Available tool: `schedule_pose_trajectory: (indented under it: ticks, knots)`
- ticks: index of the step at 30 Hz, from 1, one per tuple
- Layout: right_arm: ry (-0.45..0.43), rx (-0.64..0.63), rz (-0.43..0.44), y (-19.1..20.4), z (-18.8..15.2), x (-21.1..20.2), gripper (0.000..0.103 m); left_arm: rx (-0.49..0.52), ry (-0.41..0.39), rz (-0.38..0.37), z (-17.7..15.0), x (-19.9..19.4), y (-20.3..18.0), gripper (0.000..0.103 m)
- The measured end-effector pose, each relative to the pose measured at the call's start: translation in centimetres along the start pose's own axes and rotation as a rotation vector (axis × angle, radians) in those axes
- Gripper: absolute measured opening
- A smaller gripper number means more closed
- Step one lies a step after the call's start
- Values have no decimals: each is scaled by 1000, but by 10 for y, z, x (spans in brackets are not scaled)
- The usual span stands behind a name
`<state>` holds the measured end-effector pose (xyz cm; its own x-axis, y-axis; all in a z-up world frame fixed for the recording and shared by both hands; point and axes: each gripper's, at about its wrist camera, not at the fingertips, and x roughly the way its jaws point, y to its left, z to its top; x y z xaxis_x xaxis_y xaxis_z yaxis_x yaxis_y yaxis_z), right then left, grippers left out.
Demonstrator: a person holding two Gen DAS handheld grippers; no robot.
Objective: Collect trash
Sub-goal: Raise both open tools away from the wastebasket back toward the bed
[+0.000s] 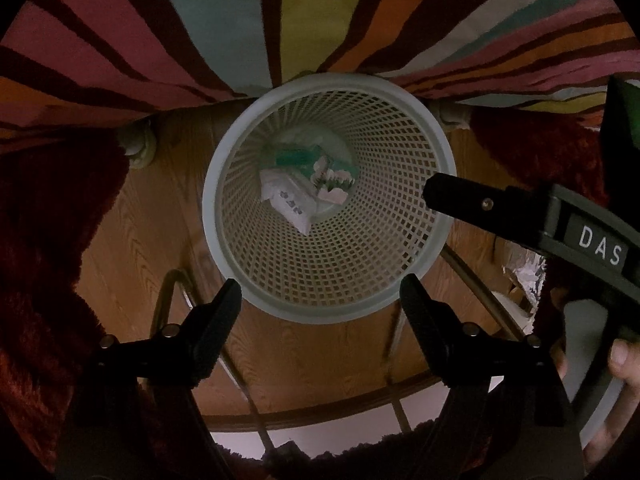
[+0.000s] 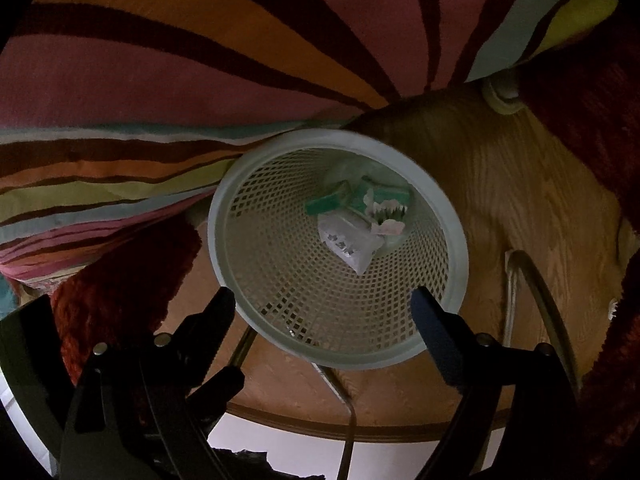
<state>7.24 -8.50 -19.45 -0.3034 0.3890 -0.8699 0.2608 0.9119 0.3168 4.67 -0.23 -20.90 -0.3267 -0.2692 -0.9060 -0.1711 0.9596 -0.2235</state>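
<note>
Your left gripper (image 1: 320, 296) stood wide open above the near rim of the pale mesh wastebasket (image 1: 224, 216), nothing between its fingers. Your right gripper (image 2: 322, 308) hung over the same basket, jaws also spread and empty; one of its black fingers (image 1: 452, 196) showed over the basket's far side in the left view. Trash lay at the bottom: a white printed packet (image 2: 348, 246) and a green wrapper (image 2: 372, 196).

Matt plastic mesh basket (image 1: 420, 276), grainy wood floor (image 1: 312, 360) — striped cloth (image 1: 224, 20), crumpled paper trash (image 1: 288, 204)
</note>
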Motion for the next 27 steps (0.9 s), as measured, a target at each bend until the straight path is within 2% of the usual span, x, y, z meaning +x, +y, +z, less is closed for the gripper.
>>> schedule_pose_trajectory:
  ticks: [8,15,21,27]
  knots:
    - [-12,-6,17,-3,-5,-9,85,-6,-36,10,-6,-9,1,80]
    - [-42,-54,21,6,-11,-21,85,-13,-104,17,-15,-27,4,80]
    - [-103,-107,27,15,-21,-41,85,-14,-161,27,-22,-41,2,80]
    - [-198,-180,20,25,-34,-69,85,19,-268,57,-35,-64,-4,80]
